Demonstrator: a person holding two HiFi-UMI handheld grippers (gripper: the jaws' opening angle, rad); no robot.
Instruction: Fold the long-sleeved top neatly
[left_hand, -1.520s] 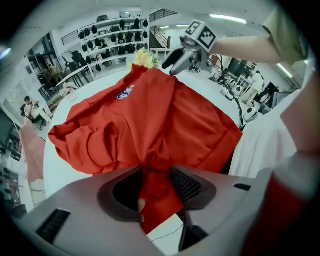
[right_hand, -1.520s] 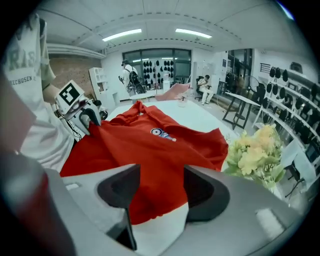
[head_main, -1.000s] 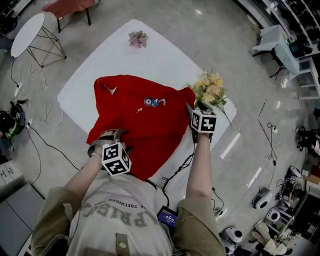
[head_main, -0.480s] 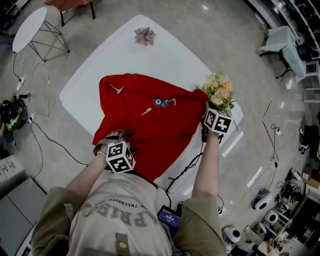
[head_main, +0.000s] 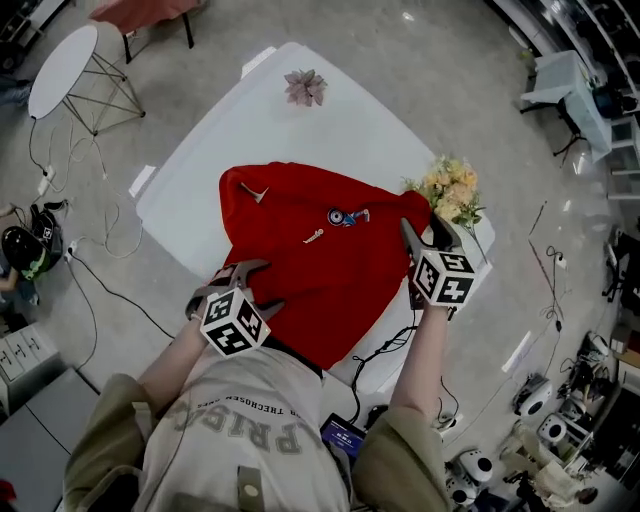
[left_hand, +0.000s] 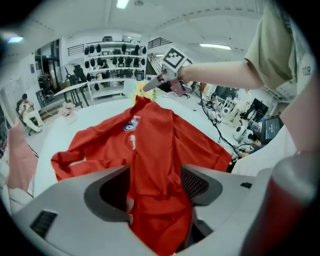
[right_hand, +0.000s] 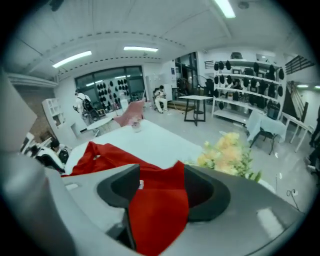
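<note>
Gripping the red long-sleeved fabric top (head_main: 330, 265), spread over the white square table (head_main: 300, 135), in jaws that had just been opening, the left gripper (head_main: 252, 287) and right gripper (head_main: 428, 235) seemingly risked dropping the lifted edges, spoiling the fold.

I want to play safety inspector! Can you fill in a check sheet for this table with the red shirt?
Surface: white table, the top covering its near half.
Job's things: red long-sleeved top, spread out, not yet folded, right corner lifted.
Clutter: yellow bouquet at the table's right corner; pink flower at the far corner.
Grippers: left gripper and right gripper each hold the top; both jaws have just been opening further, cloth between them.
Cables: black cable over the near edge; floor cables on the left.
Surroundings: round side table; floor equipment on the right.
</note>
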